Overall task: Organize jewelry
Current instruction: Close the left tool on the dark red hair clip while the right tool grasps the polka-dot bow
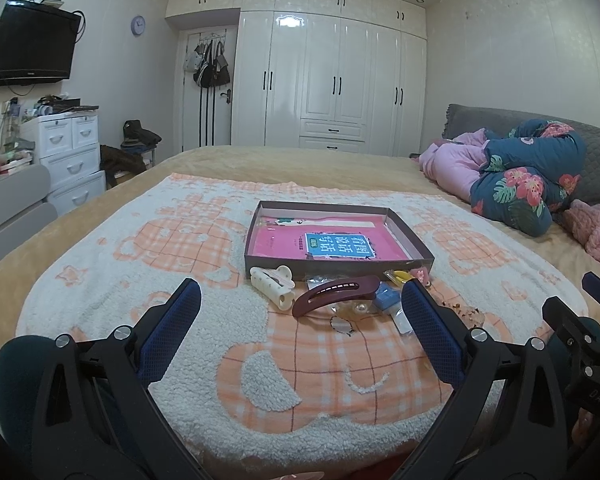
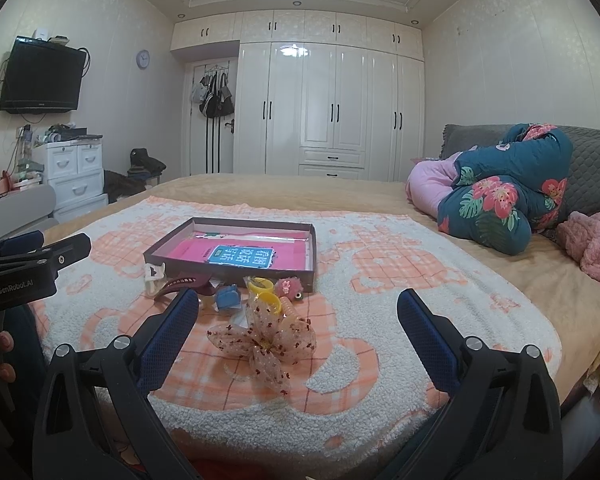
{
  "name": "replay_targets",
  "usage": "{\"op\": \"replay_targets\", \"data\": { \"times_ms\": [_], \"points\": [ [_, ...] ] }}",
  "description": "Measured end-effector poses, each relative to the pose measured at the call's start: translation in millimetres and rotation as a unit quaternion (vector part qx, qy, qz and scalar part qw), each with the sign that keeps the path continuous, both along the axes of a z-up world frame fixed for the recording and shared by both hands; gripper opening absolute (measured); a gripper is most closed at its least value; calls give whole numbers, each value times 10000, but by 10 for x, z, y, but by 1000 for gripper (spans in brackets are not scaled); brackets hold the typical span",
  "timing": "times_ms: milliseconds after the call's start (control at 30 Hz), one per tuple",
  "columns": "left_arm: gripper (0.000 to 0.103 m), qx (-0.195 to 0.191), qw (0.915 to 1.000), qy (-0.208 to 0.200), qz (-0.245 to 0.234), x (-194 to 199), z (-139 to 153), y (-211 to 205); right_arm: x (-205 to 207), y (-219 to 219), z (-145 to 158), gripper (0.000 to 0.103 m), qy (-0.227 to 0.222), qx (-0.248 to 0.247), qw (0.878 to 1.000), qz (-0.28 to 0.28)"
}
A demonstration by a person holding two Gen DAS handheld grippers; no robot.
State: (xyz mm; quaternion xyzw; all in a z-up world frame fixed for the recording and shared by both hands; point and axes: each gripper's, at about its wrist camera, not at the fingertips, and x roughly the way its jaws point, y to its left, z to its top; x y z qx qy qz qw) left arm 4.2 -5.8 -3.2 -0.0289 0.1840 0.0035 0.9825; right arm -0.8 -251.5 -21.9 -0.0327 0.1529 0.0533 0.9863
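A shallow brown box (image 1: 416,242) (image 2: 168,246) with a pink book inside lies on the bed's towel. Hair accessories lie in front of it: a white claw clip (image 1: 271,287), a maroon barrette (image 1: 334,294) (image 2: 180,283), a blue clip (image 1: 387,299) (image 2: 227,299), yellow rings (image 2: 265,292), a pink fuzzy piece (image 2: 289,286) and a sheer dotted bow (image 2: 266,346). My left gripper (image 1: 302,304) is open and empty, just short of the barrette. My right gripper (image 2: 298,312) is open and empty, with the bow between its fingers' lines.
The orange-and-white towel (image 1: 204,320) (image 2: 400,280) covers a tan bed. A rolled floral quilt (image 1: 528,184) (image 2: 496,200) and a pink blanket (image 2: 592,244) lie at the right. White drawers (image 1: 70,152) stand left of the bed. The left gripper's body (image 2: 24,268) shows at left.
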Motion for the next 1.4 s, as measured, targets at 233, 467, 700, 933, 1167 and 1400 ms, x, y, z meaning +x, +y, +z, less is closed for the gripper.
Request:
{"op": "replay_targets", "data": {
  "times_ms": [233, 467, 700, 933, 1167, 1400],
  "points": [
    [92, -29, 9999, 106, -6, 30, -61, 42, 66, 45, -40, 97, 161, -10, 9998, 119],
    [92, -126, 9993, 360, 65, 135, -145, 153, 174, 193, -105, 97, 365, -128, 9985, 387],
    [92, -222, 9956, 914, 56, 379, -300, 261, 413, 293, -238, 97, 867, -165, 9944, 579],
    [92, -19, 9920, 1236, -255, 635, -377, 159, 678, 298, -450, 97, 1447, -158, 9873, 632],
    [92, 615, 9841, 1499, -730, 984, -472, -40, 965, 245, -633, 96, 1890, -171, 9805, 520],
    [92, 1510, 9708, 1535, -1053, 1299, -519, -199, 1188, 240, -750, 85, 2222, -208, 9729, 612]
  ]
}}
